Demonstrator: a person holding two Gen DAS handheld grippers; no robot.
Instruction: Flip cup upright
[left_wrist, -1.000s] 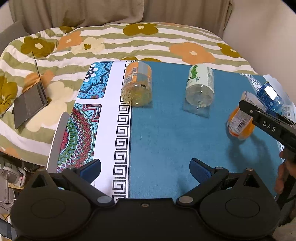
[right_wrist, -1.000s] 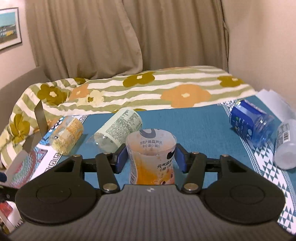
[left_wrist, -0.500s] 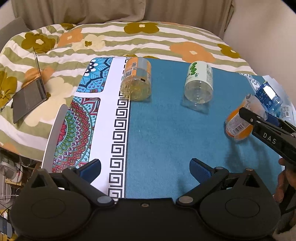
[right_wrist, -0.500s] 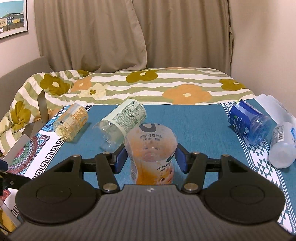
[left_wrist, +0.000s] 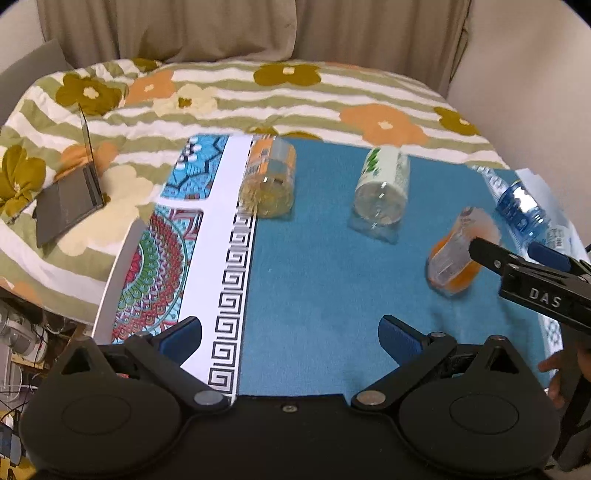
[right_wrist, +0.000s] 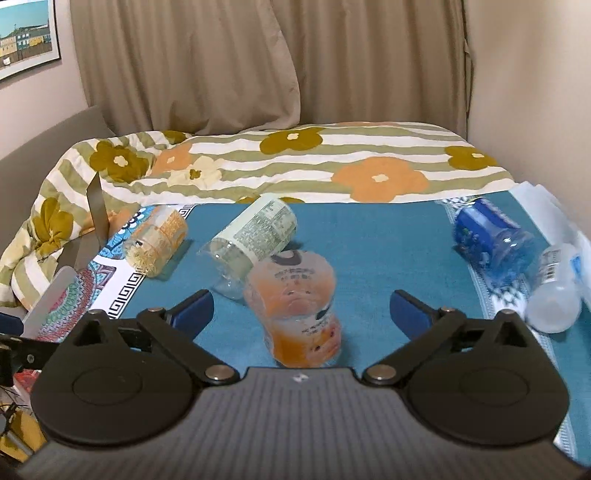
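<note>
The orange cut-bottle cup (right_wrist: 295, 306) stands on the blue cloth (right_wrist: 376, 251), blurred and leaning slightly, open end up. My right gripper (right_wrist: 301, 308) is open, its blue pads wide apart on either side of the cup and not touching it. In the left wrist view the same cup (left_wrist: 458, 254) shows at the right with the right gripper (left_wrist: 517, 254) around it. My left gripper (left_wrist: 290, 334) is open and empty over the cloth's near edge.
Other cups lie on their sides: a yellow-orange one (left_wrist: 269, 177), a white-green one (left_wrist: 380, 184), a blue one (right_wrist: 491, 236) and a clear one (right_wrist: 554, 291). A laptop (left_wrist: 70, 192) sits on the floral bedspread (left_wrist: 295, 92) at left.
My right gripper has opened and let go of the orange cup, which now rests on the cloth. The left gripper stayed open and shifted only slightly.
</note>
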